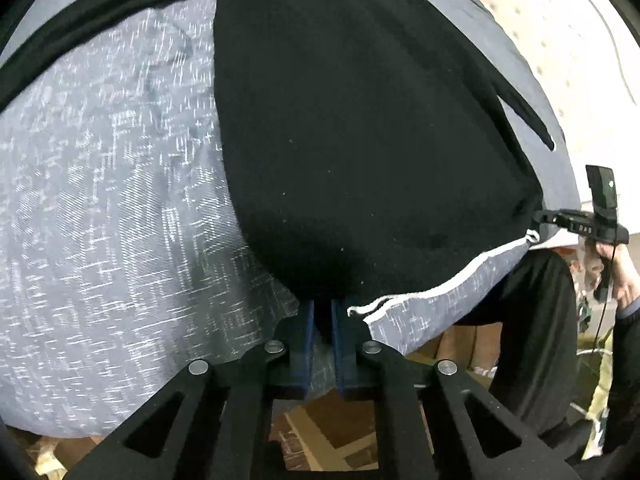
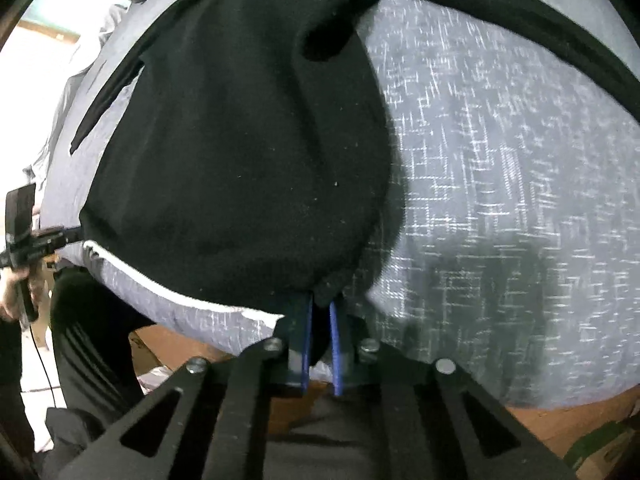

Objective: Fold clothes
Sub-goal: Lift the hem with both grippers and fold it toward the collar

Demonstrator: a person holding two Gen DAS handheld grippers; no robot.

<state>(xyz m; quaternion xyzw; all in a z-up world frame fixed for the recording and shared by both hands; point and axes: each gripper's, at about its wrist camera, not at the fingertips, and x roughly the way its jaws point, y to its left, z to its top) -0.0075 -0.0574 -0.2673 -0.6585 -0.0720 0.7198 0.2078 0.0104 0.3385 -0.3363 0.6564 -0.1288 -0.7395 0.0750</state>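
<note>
Your left gripper (image 1: pixel 322 312) is clenched on the near hem of the black garment (image 1: pixel 360 140), and your right gripper (image 2: pixel 320 308) pinches that same hem further along. The garment lies spread over the grey speckled cover (image 1: pixel 100 220), reaching its near edge.

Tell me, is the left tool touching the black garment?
Touching. The left wrist view shows the left tool with its blue pads closed on the black garment at its near edge.
</note>
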